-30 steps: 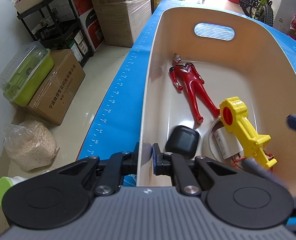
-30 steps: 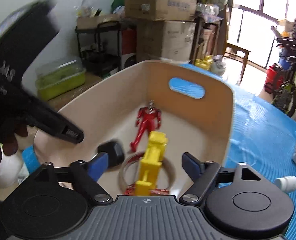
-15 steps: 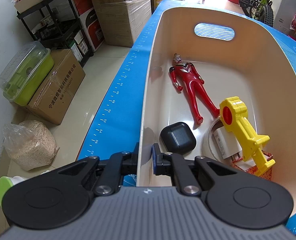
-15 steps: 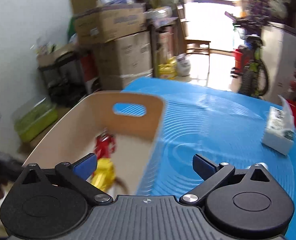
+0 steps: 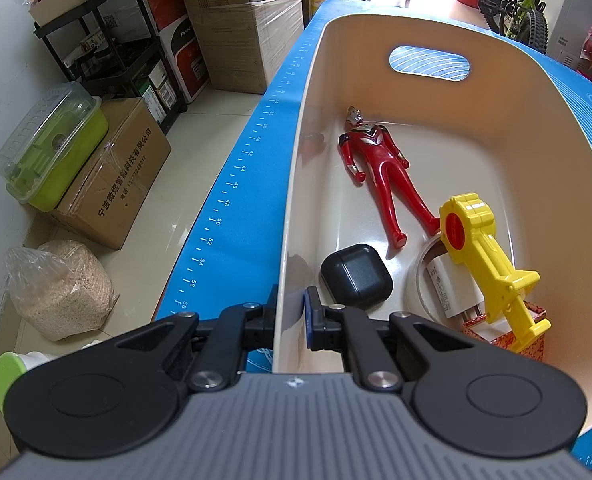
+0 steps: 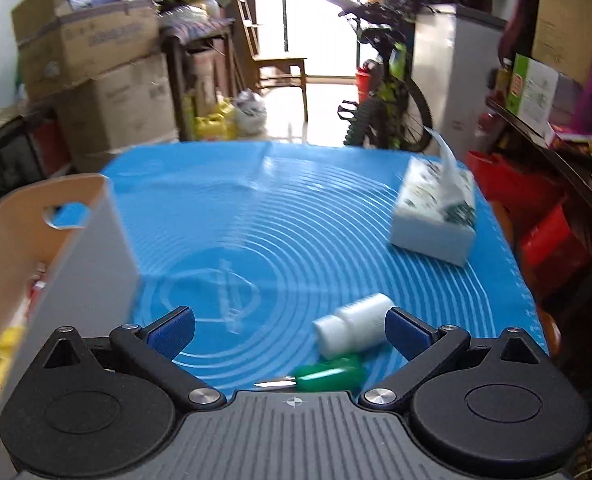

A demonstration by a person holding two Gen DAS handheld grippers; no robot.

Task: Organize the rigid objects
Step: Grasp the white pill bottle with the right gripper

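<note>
Left tongs (image 5: pixel 290 316) clenched on near wall of beige bin (image 5: pixel 292 208); inside lie red figure (image 5: pixel 379 172), black case (image 5: pixel 355 276), yellow toy (image 5: pixel 491 264). Right tongs (image 6: pixel 290 330) just finished opening, nothing gripped, above blue bench mat (image 6: pixel 296 216); white bottle (image 6: pixel 353 326) lying beside right pad, green-handled tool (image 6: pixel 327 376) just nearer.

The blue mat (image 6: pixel 256 216) lies bare across its middle and far edge. A tissue box (image 6: pixel 431 216) blocks the right edge, the bin (image 6: pixel 92 264) walls off the left, and a white bottle (image 6: pixel 351 326) and green-handled tool (image 6: pixel 327 376) crowd the near edge.
</note>
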